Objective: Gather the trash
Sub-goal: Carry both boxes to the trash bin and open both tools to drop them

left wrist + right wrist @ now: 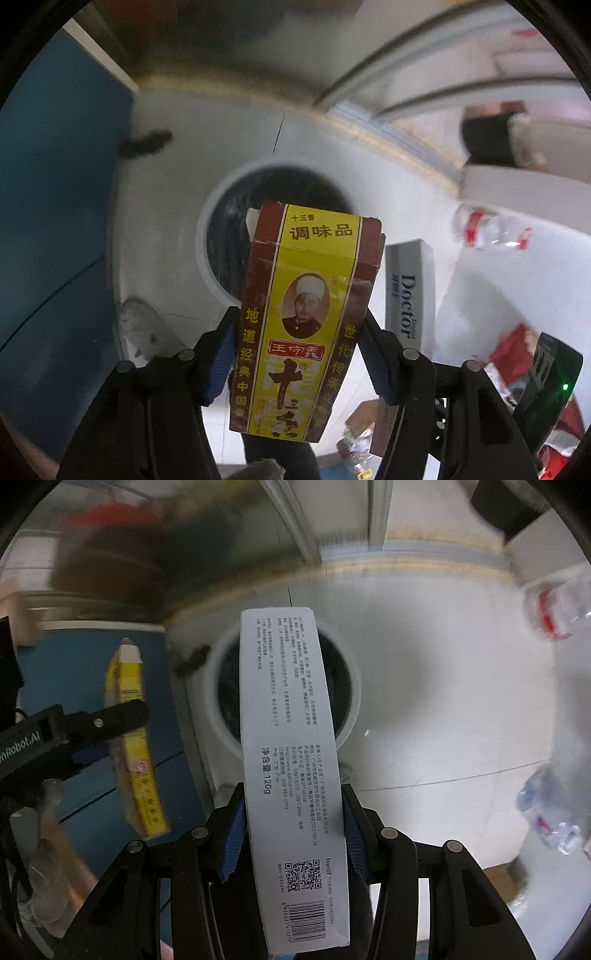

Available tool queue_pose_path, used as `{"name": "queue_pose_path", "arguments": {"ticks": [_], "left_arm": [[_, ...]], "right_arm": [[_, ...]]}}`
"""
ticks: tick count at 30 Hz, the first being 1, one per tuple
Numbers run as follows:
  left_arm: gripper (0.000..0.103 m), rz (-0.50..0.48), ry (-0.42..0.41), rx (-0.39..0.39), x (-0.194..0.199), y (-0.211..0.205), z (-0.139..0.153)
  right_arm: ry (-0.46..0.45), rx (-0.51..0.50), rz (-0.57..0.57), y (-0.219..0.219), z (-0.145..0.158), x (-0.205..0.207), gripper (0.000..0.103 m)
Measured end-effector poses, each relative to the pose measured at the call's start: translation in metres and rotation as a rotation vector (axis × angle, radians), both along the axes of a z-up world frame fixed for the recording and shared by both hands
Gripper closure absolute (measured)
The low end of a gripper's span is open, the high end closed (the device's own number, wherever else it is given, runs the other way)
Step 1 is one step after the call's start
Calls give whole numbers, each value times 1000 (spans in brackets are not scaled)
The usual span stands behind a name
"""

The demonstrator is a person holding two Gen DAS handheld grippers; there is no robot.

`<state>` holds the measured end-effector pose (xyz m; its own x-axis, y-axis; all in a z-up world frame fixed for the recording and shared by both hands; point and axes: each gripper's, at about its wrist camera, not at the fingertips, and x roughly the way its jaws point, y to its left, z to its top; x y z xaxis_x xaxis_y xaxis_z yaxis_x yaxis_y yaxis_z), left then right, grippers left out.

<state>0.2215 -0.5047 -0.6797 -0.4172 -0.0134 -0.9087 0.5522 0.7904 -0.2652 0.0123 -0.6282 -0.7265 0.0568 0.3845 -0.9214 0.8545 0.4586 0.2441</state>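
My left gripper (300,343) is shut on a yellow and brown spice box (303,314) and holds it upright above a round white trash bin (207,236) with a black liner. My right gripper (293,814) is shut on a long grey toothpaste box (291,775), held over the same bin (352,701). The toothpaste box also shows in the left wrist view (408,291), to the right of the spice box. The spice box also shows in the right wrist view (135,738), held by the left gripper (110,716) at the left.
Crushed clear plastic bottles with red labels lie on the white floor (491,229) (554,609) (550,819). A blue panel (55,221) stands left of the bin. Red and white wrappers (517,354) and a small carton (364,417) lie at lower right.
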Motion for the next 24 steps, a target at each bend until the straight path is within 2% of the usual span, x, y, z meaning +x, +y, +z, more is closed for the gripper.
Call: {"name": "queue_pose_path", "arguments": {"ticks": [2,3,4,5,6,7,8,9,10,12,13,16,18,19,24], "left_arm": [[41,-3,7,27,0,-6,-29],[32,-2,-4,41,3,-5,-45],[24,3,-8,43,0,-4,-48],[7,15,-11,40,3,-2,-55],[0,20,-23,41,5,0,-58],[0,19,-41,46,0,0,-57],[0,23,-56,52,0,-4,-58],[0,31,-75,53,3,-1,-58],[0,31,-91,54,1,1,-55],[0,25,-143,58,1,4,-48],[0,12,-206,51,-2,7,-41],[0,-28,-305,70,-6,16,-33],[0,-30,-324,71,-8,22,-28],[0,-27,-332,72,-9,25,-24],[0,-46,-396,67,-16,32,16]], "right_arm": [[10,37,-5,0,-46,8,53],[17,53,-2,-4,-67,13,52],[22,68,-4,-7,-84,18,51],[38,86,-12,-13,-107,20,51],[38,86,-12,-13,-107,20,48],[40,91,-13,-17,-114,23,33],[44,83,-19,-21,-120,26,23],[50,65,-23,-25,-122,28,8],[52,47,-21,-29,-121,29,1],[52,-9,-13,-33,-116,27,0],[58,-38,-6,-34,-114,24,0],[85,-142,31,-26,-98,13,0],[105,-222,73,-12,-79,15,0],[105,-222,73,-12,-79,15,0],[97,-312,77,0,-29,9,0]]}}
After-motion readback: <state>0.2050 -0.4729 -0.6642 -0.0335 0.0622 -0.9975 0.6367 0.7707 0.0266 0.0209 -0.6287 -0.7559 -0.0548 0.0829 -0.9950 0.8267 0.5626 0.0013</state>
